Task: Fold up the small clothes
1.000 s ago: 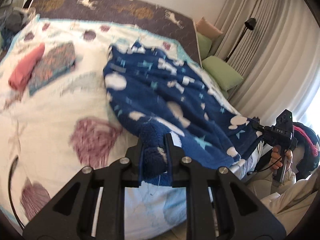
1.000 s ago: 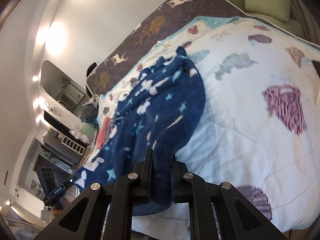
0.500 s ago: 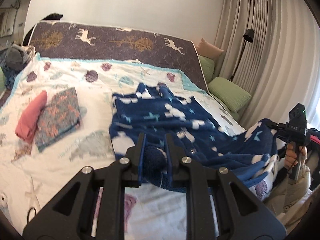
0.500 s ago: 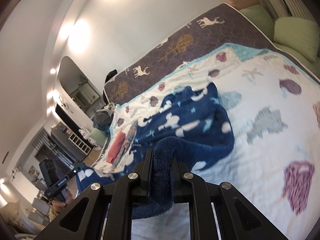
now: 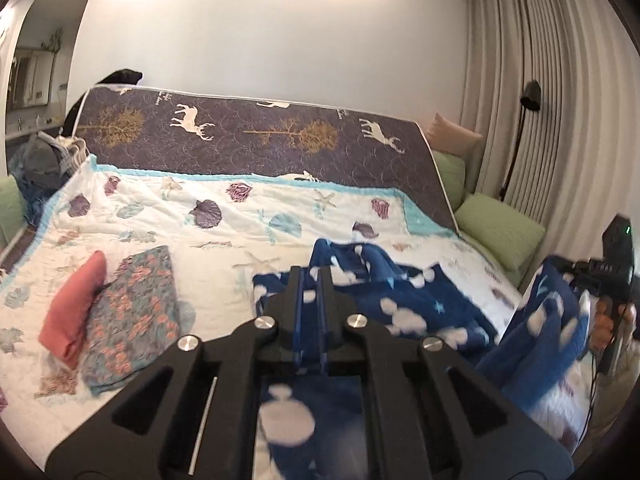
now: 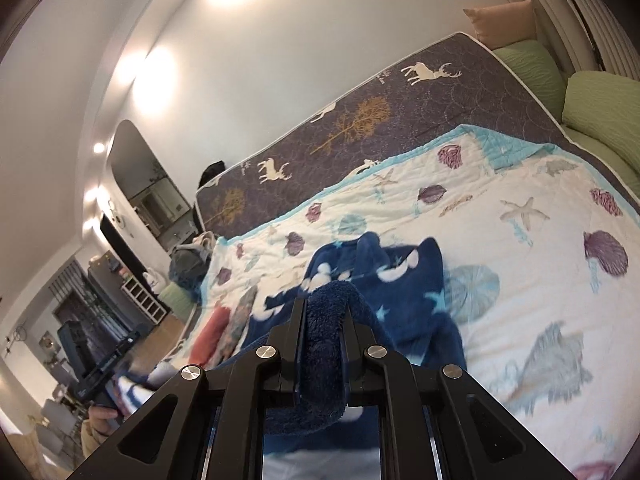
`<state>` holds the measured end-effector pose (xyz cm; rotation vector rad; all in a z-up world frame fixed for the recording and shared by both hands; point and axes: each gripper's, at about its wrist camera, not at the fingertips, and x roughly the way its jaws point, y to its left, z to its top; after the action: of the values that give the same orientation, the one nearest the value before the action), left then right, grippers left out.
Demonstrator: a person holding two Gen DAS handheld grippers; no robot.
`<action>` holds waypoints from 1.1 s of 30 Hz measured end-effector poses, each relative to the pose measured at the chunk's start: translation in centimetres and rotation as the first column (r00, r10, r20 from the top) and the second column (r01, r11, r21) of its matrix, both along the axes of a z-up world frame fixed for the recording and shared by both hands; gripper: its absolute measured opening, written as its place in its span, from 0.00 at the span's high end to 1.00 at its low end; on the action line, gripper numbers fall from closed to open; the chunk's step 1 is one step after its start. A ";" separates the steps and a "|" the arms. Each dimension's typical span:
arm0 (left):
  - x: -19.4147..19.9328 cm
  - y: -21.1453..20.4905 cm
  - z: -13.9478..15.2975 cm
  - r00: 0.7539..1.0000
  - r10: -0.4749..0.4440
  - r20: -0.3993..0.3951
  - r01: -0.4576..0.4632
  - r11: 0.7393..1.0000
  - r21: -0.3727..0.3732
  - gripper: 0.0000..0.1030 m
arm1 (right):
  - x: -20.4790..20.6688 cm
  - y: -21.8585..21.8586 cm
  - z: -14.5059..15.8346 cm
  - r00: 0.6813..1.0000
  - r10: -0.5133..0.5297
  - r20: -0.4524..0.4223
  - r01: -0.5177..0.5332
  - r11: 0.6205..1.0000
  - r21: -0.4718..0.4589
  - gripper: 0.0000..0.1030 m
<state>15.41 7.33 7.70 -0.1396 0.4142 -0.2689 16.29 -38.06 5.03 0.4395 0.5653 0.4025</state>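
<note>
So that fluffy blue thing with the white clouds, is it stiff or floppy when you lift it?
Probably very floppy: the blue fleece garment sags between the left gripper and the right gripper, trailing onto the quilt. Its thick pile bulges out between the right gripper's fingers, so it likely squashes easily. It looks unlikely to slip.

A plain white wall (image 5: 280, 40) fills the back of the room, washed by bright ceiling light — warm spots glow along its upper edge. Against it leans a dark purple mattress (image 5: 260, 140) printed with white deer and golden trees. In front lies the bed (image 5: 280, 208), under a white quilt with seashells and starfish. Off to the right, pleated beige curtains (image 5: 560, 100), a black floor lamp (image 5: 530, 96), green cushions (image 5: 500, 236) — and on the far left an arched opening (image 6: 140, 184) with shelves beyond.
</note>
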 end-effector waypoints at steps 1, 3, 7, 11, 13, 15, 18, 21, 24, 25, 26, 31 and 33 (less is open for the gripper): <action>0.9 0.2 -0.2 1.000 -0.001 -0.006 0.001 1.000 -0.012 0.93 | 1.0 0.0 -0.1 1.000 -0.005 -0.003 0.005 1.000 0.003 0.88; 1.7 0.4 -0.5 1.000 -0.014 -0.026 0.013 0.999 -0.035 0.93 | 2.2 0.1 -0.5 1.000 -0.003 -0.008 0.003 1.000 0.011 0.88; 0.2 1.0 -2.0 0.997 -0.055 -0.055 0.053 0.997 -0.050 0.93 | 2.9 0.8 -2.0 0.999 0.001 -0.037 -0.001 1.000 0.001 0.88; -2.8 2.1 -4.7 0.989 -0.052 -0.136 0.048 0.998 -0.032 0.92 | 1.1 1.0 -2.9 0.999 0.000 -0.050 -0.001 1.000 -0.015 0.88; -4.3 2.7 -6.1 0.981 -0.044 -0.186 0.041 0.999 -0.019 0.92 | 0.0 1.0 -2.9 0.999 -0.007 -0.051 0.006 1.000 -0.020 0.88; -6.2 3.6 -7.7 0.969 -0.049 -0.242 0.042 0.999 -0.034 0.91 | -1.6 1.1 -2.9 0.998 -0.013 -0.054 0.011 0.999 -0.030 0.88; -8.6 3.7 -9.6 0.937 -0.105 -0.333 0.086 0.994 -0.070 0.81 | -4.9 1.1 -3.2 0.997 -0.030 -0.067 0.027 0.999 -0.046 0.88; -10.3 2.5 -10.3 0.923 -0.141 -0.357 0.136 0.990 -0.040 0.69 | -8.9 0.4 -3.7 0.994 -0.066 -0.086 0.064 0.997 -0.031 0.88; -12.0 1.3 -10.8 0.901 -0.190 -0.390 0.188 0.981 -0.045 0.55 | -12.1 -0.4 -4.0 0.990 -0.097 -0.105 0.097 0.995 -0.010 0.88; -12.5 1.1 -11.0 0.892 -0.207 -0.402 0.201 0.978 -0.055 0.51 | -12.9 -0.6 -4.1 0.988 -0.106 -0.110 0.106 0.994 -0.006 0.88; -13.4 0.9 -11.3 0.882 -0.227 -0.414 0.216 0.974 -0.074 0.44 | -13.8 -0.7 -4.2 0.987 -0.116 -0.116 0.116 0.993 -0.002 0.88; -17.1 0.4 -13.8 0.821 -0.322 -0.471 0.260 0.946 -0.194 0.32 | -17.3 -1.2 -4.9 0.981 -0.137 -0.140 0.141 0.990 0.018 0.88; -18.0 0.0 -15.1 0.804 -0.339 -0.489 0.261 0.939 -0.223 0.32 | -18.1 -1.2 -5.5 0.978 -0.139 -0.153 0.145 0.989 0.026 0.88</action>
<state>-2.55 7.31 -7.37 -0.2948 0.9670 -0.5834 -1.77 -39.27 -0.43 0.5457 0.6698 0.2444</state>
